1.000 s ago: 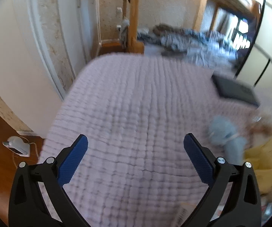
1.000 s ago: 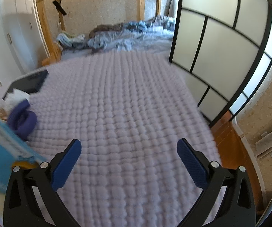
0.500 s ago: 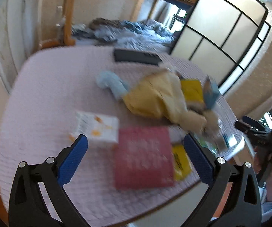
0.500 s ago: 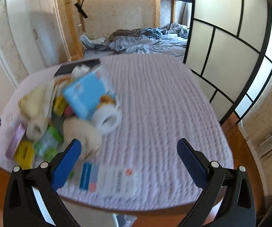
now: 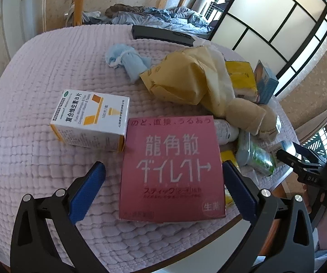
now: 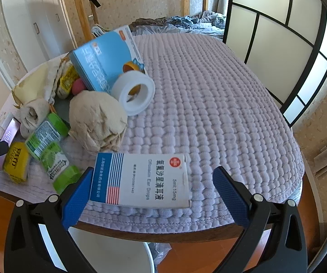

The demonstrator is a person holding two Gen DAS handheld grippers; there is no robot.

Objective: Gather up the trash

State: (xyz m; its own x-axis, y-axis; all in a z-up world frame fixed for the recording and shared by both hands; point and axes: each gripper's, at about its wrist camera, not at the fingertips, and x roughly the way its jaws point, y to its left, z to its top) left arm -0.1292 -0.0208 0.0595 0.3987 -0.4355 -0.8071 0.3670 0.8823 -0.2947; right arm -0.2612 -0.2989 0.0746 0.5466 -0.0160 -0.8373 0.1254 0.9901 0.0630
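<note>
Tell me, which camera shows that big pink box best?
The left wrist view: the pink box lies flat on the quilt between the open left gripper, its lettering fully readable. The right wrist view catches only a pale sliver of it at the left edge.

We see our left gripper (image 5: 163, 185) spread wide over a flat pink cardboard box (image 5: 171, 169), which lies on the lilac quilted cover (image 5: 38, 72) of the worktop. Just beside the box's far left corner sits a white-and-orange medicine carton (image 5: 90, 120). Farther off lie a crumpled yellow paper bag (image 5: 181, 79) and a knotted pale blue cloth (image 5: 127, 60).
</note>
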